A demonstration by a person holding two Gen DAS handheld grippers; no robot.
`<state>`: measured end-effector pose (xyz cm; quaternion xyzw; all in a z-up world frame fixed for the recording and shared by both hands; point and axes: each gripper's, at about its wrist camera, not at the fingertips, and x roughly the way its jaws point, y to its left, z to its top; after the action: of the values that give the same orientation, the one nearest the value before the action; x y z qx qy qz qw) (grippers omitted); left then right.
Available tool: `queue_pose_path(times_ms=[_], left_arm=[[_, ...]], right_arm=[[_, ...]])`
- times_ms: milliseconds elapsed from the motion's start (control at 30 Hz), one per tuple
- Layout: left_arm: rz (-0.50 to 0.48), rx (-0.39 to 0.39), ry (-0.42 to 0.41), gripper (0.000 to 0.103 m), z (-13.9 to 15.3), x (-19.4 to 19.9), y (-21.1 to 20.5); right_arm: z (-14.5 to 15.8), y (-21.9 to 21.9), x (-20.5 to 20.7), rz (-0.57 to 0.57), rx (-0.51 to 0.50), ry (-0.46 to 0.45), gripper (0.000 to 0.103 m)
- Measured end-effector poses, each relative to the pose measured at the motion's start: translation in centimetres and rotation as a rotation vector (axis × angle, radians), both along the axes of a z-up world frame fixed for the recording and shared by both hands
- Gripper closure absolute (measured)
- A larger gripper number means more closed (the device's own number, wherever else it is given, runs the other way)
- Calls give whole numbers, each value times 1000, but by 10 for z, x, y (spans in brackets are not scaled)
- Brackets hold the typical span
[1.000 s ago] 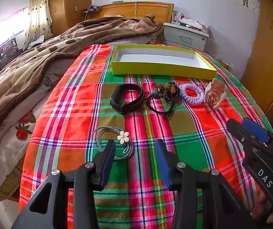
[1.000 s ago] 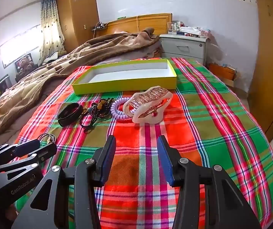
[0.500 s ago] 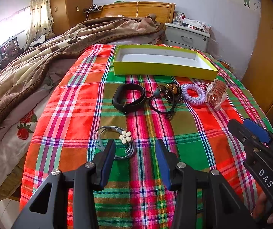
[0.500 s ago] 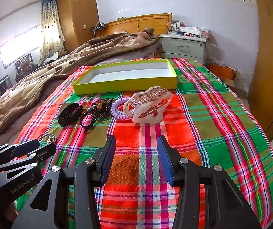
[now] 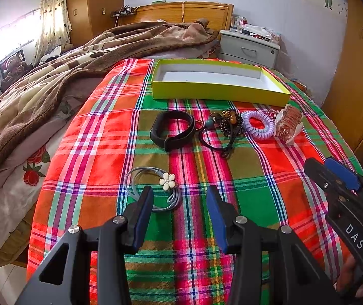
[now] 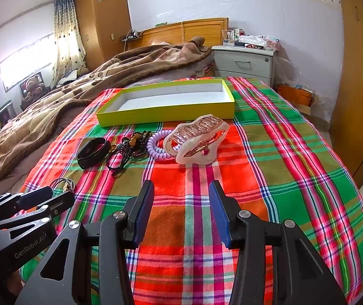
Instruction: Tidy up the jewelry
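Evidently nothing is picked yet: left tongs (image 5: 180,209) and right tongs (image 6: 181,209) hover released and empty over the bed (image 6: 270,152), the jewelry (image 6: 141,143) lined up beside the empty box (image 6: 166,113), presumably for short transfers.

On the plaid cloth (image 5: 100,137) the open box (image 5: 219,94) sits farthest back. Before it runs a row: wristband (image 5: 172,130) leftmost, then bead bracelets (image 5: 228,124), coil hair tie (image 5: 259,124), claw clip (image 5: 288,124). Nearest, left, lies the flower hair tie (image 5: 153,188).
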<state>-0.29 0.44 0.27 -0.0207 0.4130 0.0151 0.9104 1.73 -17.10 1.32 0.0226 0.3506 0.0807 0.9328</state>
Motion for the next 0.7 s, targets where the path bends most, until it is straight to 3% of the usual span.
queue_pose_path(times_ms=[700], left_arm=[[2, -2, 5, 58, 0, 0, 1]], right_arm=[[1, -1, 0, -2, 3, 1, 57]])
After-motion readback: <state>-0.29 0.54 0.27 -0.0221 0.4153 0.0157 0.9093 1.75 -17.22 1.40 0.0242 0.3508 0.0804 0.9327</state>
